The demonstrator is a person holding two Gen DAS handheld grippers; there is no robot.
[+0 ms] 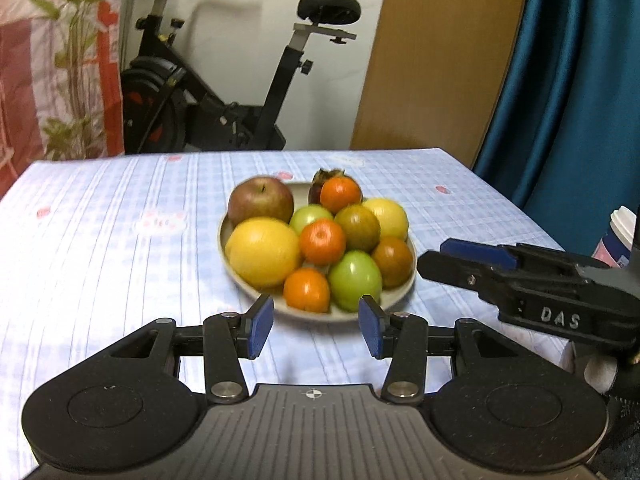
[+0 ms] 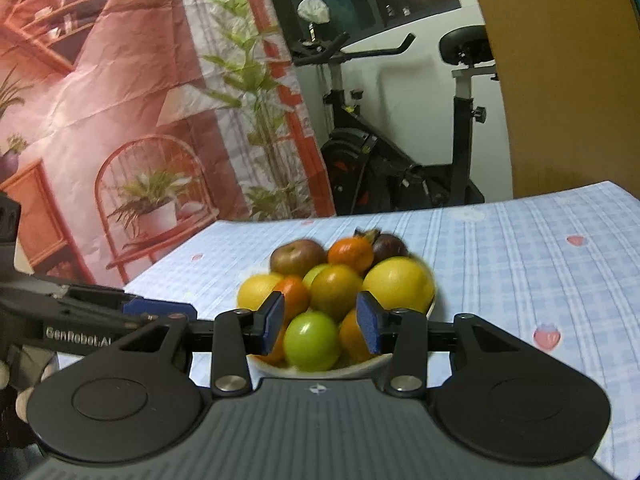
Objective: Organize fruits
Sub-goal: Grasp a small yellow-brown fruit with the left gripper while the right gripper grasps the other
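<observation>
Two spread grippers, left [image 1: 316,326] and right [image 2: 320,326], before heaped fruit plate [image 1: 394,300].

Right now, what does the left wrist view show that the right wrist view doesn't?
Only left wrist: a white-lidded paper cup at the table's right edge, a teal curtain, and the right claw from the side.
Only right wrist: a printed backdrop with a red wicker chair, and the left claw from the side.
Both: the beige plate of mixed fruit, the blue checked tablecloth and the black exercise bike.
</observation>
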